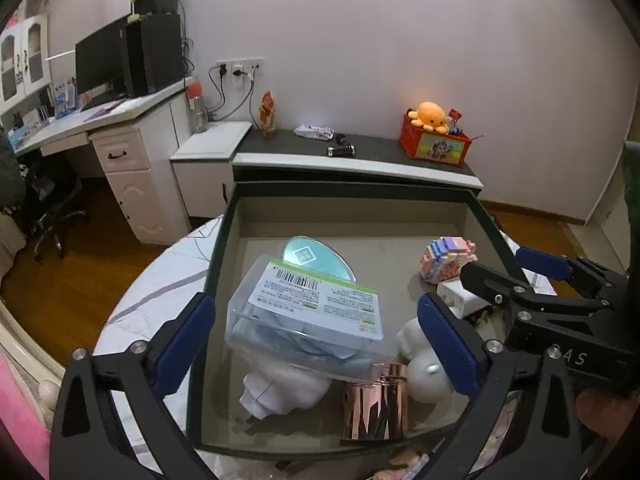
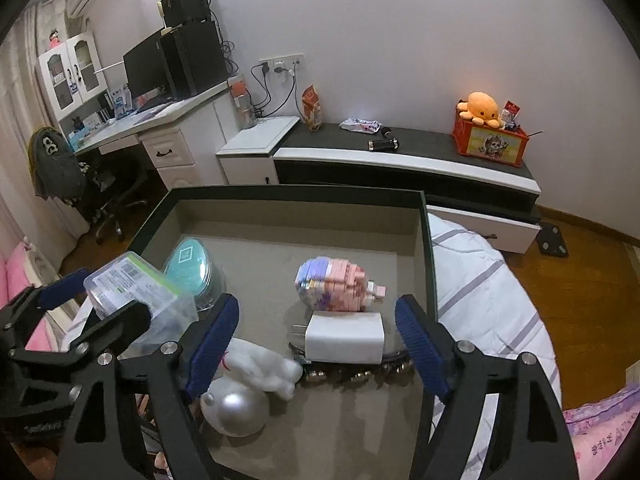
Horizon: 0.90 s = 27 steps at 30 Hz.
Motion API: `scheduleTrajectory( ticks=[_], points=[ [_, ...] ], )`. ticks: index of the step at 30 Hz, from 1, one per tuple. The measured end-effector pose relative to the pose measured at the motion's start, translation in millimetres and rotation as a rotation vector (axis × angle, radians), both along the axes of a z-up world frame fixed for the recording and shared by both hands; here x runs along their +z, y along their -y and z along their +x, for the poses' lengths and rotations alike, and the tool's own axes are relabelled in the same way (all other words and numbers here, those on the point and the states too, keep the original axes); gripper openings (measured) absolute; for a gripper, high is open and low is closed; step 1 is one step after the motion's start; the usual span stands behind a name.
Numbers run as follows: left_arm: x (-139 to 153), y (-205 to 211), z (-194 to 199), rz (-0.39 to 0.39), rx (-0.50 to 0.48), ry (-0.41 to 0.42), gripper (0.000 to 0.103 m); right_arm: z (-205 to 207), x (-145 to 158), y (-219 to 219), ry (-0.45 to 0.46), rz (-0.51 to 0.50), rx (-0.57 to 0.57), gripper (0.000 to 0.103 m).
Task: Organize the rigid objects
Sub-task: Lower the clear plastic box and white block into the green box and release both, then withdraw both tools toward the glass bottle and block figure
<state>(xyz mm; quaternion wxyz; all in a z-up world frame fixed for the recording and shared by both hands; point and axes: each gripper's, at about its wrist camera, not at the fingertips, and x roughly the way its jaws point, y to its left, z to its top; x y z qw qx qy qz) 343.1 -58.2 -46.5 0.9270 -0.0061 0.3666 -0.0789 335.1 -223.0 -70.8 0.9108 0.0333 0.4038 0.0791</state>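
Inside the tray (image 2: 424, 240), the block figure (image 2: 340, 284) sits just behind the charger (image 2: 344, 338). Left of them, the clear box (image 1: 308, 312) leans on the round tin (image 1: 316, 258), with the metallic cup (image 1: 376, 404) in front.

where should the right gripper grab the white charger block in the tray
Grip the white charger block across its two short ends, coming down from above. It lies flat with its long side across the open right gripper, prongs pointing left, and the brick toy crowds its far side.
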Motion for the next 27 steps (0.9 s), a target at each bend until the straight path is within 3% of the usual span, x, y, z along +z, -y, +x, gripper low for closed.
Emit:
scheduleTrajectory(
  ticks=[4,7,15,27],
  points=[
    [9,-6,-11,-0.002,0.006,0.009,0.103,-6,4,3,-0.001,-0.008,-0.037,0.103],
    [16,-11,-23,0.004,0.016,0.027,0.103,-14,11,10,0.004,0.043,-0.050,0.103],
    [42,-30,-68,-0.040,0.052,0.086,0.103,-50,35,21,0.065,0.063,-0.101,0.103],
    [67,-40,-142,-0.041,0.091,0.142,0.103,-135,70,19,0.163,0.082,-0.096,0.103]
  ],
)
